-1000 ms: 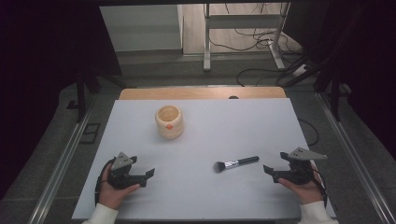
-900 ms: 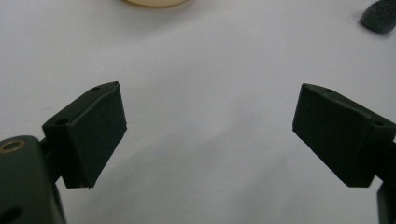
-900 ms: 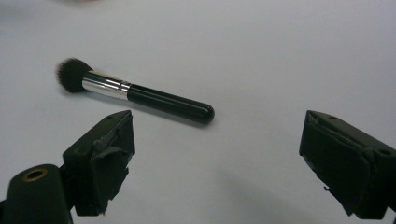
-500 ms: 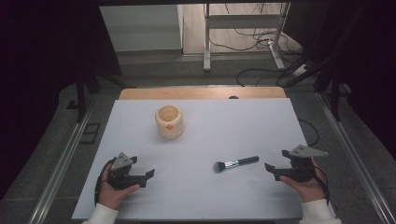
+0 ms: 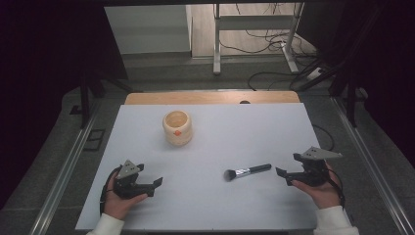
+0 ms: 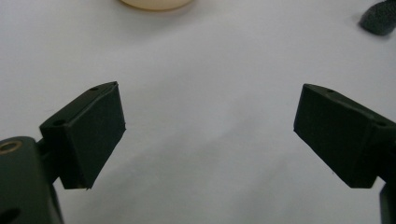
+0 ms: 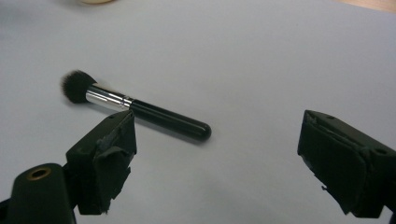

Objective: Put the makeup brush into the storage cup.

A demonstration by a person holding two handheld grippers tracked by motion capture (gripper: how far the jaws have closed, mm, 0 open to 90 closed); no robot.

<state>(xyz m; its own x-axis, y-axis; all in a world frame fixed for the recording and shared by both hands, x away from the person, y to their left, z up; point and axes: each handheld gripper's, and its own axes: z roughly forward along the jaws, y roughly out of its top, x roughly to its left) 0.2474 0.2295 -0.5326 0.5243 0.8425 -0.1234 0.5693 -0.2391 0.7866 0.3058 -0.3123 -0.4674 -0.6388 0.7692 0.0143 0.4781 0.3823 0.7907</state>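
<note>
A black-handled makeup brush (image 5: 247,171) with a silver ferrule lies flat on the white table (image 5: 244,127), bristles pointing left. In the right gripper view the brush (image 7: 140,108) lies just ahead of the left jaw. My right gripper (image 5: 280,172) rests on the table right of the brush handle, open and holding nothing (image 7: 217,158). A pale wooden cup (image 5: 177,128) with a small red mark stands upright at the back left. My left gripper (image 5: 155,182) sits at the front left, open and holding nothing (image 6: 210,135), with the cup's base (image 6: 154,3) far ahead.
A wooden strip (image 5: 210,98) runs along the table's far edge. Metal rails (image 5: 63,171) flank both sides of the table. Beyond it are desk legs (image 5: 216,39) and cables (image 5: 274,78) on the floor. The brush's bristles (image 6: 379,17) show at the left gripper view's top right.
</note>
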